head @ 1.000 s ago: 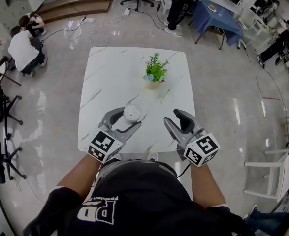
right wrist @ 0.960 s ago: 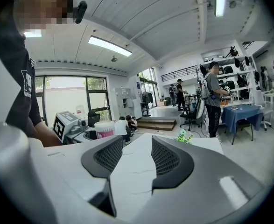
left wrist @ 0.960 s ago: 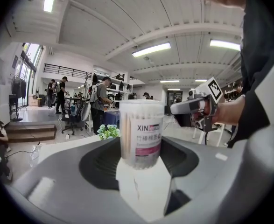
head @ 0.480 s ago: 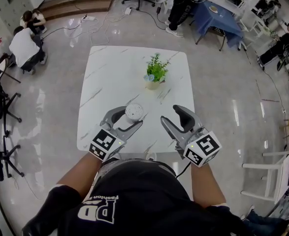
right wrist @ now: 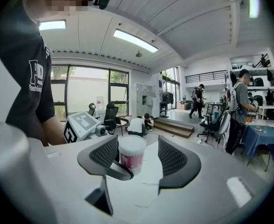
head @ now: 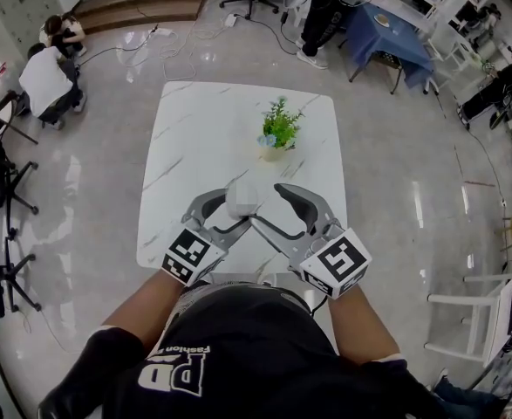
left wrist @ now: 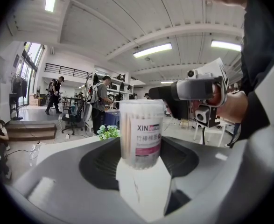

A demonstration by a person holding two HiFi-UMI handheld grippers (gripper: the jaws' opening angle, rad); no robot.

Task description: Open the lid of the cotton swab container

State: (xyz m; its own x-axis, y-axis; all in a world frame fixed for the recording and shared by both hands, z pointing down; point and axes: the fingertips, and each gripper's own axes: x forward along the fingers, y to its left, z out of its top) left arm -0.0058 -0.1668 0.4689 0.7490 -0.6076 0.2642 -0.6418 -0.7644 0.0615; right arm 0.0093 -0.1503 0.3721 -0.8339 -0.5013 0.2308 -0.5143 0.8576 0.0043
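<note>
Left gripper (head: pixel 231 209) clamps the cotton swab container (left wrist: pixel 140 132), blurry from above; right gripper (head: pixel 266 203) jaws just opened wide around it.

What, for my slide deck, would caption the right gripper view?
Right gripper, jaws just opening wider, faces the container at their mouth, nothing gripped yet, lid still on.

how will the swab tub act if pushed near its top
The tub is tall and narrow on a smooth table, so it would probably tip or slide if free. Packed with swabs, it likely feels light. Its clear plastic wall looks stiff, and the left gripper clamped round it should steady it.
</note>
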